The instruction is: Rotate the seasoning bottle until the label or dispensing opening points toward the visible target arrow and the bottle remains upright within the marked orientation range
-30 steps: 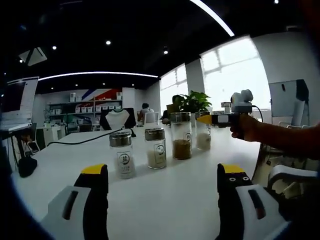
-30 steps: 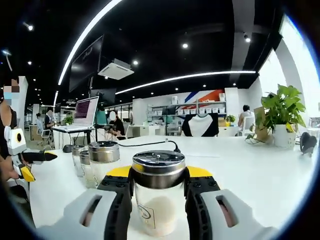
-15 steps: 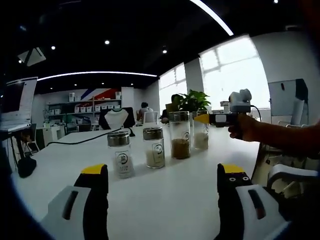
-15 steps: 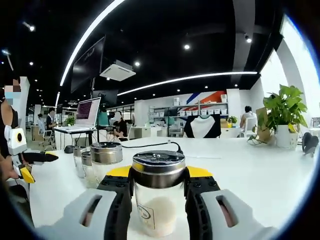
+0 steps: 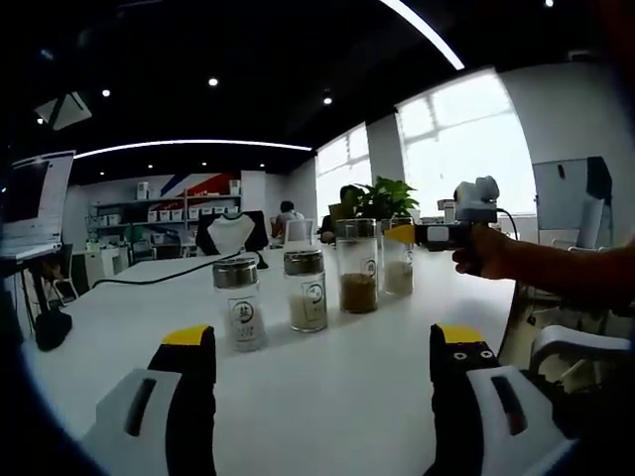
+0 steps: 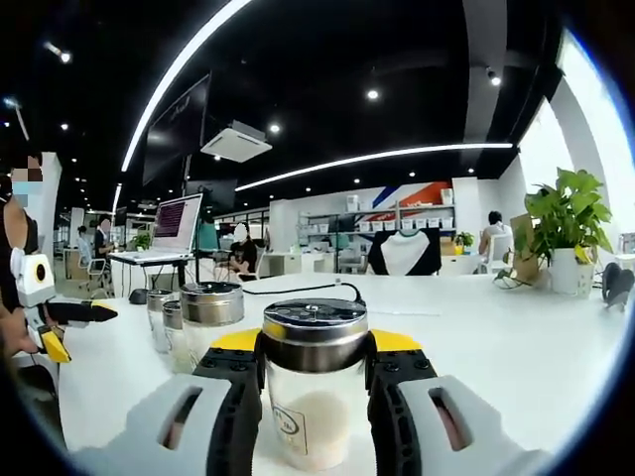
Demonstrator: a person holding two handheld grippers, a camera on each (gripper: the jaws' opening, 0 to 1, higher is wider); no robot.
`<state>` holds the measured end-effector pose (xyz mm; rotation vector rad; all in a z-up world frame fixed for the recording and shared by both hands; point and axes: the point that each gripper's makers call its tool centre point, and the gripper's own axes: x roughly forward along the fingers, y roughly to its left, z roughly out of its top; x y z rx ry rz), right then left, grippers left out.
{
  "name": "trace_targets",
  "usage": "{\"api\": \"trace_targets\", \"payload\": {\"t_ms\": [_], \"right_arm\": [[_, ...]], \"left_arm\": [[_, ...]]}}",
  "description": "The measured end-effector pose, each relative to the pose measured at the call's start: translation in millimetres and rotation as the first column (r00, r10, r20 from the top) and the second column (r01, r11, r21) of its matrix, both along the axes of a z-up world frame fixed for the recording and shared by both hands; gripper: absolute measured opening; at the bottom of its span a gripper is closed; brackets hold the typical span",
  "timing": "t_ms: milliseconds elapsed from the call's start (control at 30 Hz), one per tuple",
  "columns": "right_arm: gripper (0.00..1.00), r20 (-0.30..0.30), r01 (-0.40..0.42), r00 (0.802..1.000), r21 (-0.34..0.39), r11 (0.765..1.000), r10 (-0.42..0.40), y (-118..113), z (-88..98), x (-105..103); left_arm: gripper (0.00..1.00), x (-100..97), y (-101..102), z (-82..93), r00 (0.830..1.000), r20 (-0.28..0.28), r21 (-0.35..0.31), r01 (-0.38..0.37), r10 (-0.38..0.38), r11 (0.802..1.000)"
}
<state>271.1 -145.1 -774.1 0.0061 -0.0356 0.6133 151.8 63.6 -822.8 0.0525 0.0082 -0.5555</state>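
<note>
My right tool (image 6: 316, 397) is clenched on the seasoning bottle (image 6: 316, 392), with one jaw pressing on each side of the glass just under its metal cap. The bottle stands upright on the white tabletop (image 6: 516, 347) and it holds a white powder in the lower part; a small label is on its front, turned a little toward the left jaw. Behind this bottle, on its left in the right gripper view, three other jars (image 6: 203, 317) with metal caps stand close together. In the left gripper view the same four form a row: the seasoning bottle (image 5: 400, 263) is at the far end, held by my right tool (image 5: 402, 236) and my right hand (image 5: 483, 253), and next to it comes a tall jar with brown spice (image 5: 358, 268), then a jar with pale powder (image 5: 306, 291), then the nearest jar (image 5: 239, 304). My left tool (image 5: 322, 352) is released, its jaws wide apart over the bare tabletop, well in front of the row and touching nothing. A green plant (image 6: 568, 223) stands on the tabletop far behind the bottle, to its right.
</note>
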Motion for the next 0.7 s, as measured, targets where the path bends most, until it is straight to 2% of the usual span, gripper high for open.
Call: {"api": "trace_targets", "payload": {"t_ms": [700], "right_arm": [[0.38,0.004,-0.037,0.999,0.009,0.999,0.037,2.7,0.1,0.9]], "left_arm": [[0.94,-0.3,-1.9,0.5,1.000,0.007,0.010,-0.001,0.001,1.000]]}}
